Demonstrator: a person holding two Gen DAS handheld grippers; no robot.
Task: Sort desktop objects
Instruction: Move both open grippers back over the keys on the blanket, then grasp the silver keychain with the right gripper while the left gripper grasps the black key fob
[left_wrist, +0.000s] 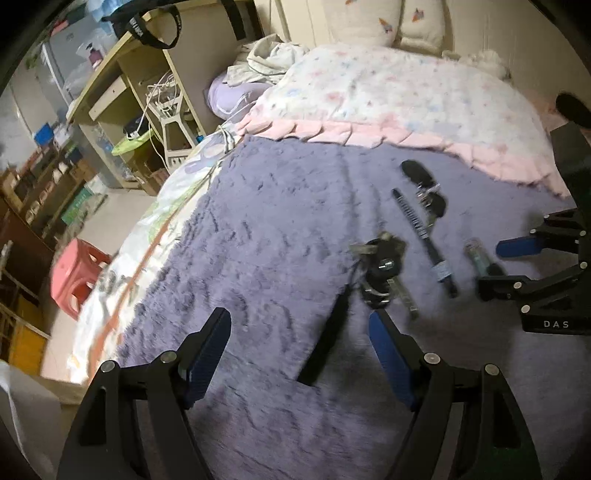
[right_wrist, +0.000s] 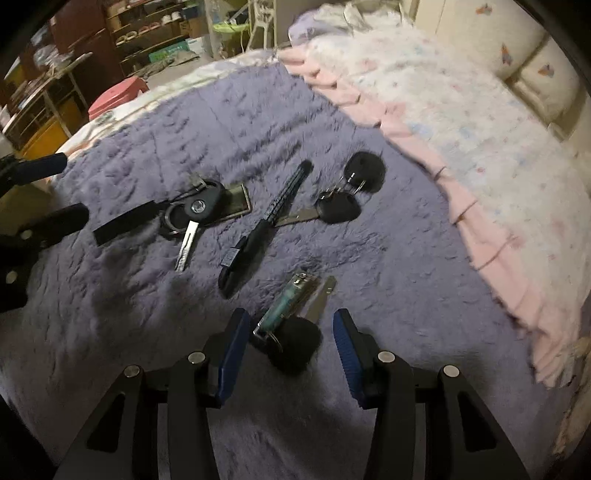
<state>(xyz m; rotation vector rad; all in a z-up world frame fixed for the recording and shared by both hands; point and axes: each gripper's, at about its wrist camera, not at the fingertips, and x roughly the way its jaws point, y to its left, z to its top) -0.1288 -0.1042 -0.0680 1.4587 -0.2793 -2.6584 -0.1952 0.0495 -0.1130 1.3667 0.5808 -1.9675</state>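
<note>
On a purple fuzzy blanket (right_wrist: 110, 295) lie a black pen (right_wrist: 266, 221), a key bunch with a black strap (right_wrist: 192, 214), a second bunch of black-headed keys (right_wrist: 347, 199), and a teal nail clipper with a black-headed key (right_wrist: 291, 321). My right gripper (right_wrist: 291, 343) is open, with the clipper and key lying between its fingers. My left gripper (left_wrist: 299, 347) is open just short of the strapped key bunch (left_wrist: 380, 266). The pen (left_wrist: 424, 240), the other keys (left_wrist: 424, 188) and the right gripper (left_wrist: 495, 266) show in the left wrist view.
A white floral quilt with a pink ruffle (right_wrist: 461, 129) covers the far part of the bed. A pink stool (left_wrist: 77, 277) and a wooden desk with shelves (left_wrist: 122, 96) stand beside the bed. The left gripper's fingers (right_wrist: 40, 221) show at the left edge of the right wrist view.
</note>
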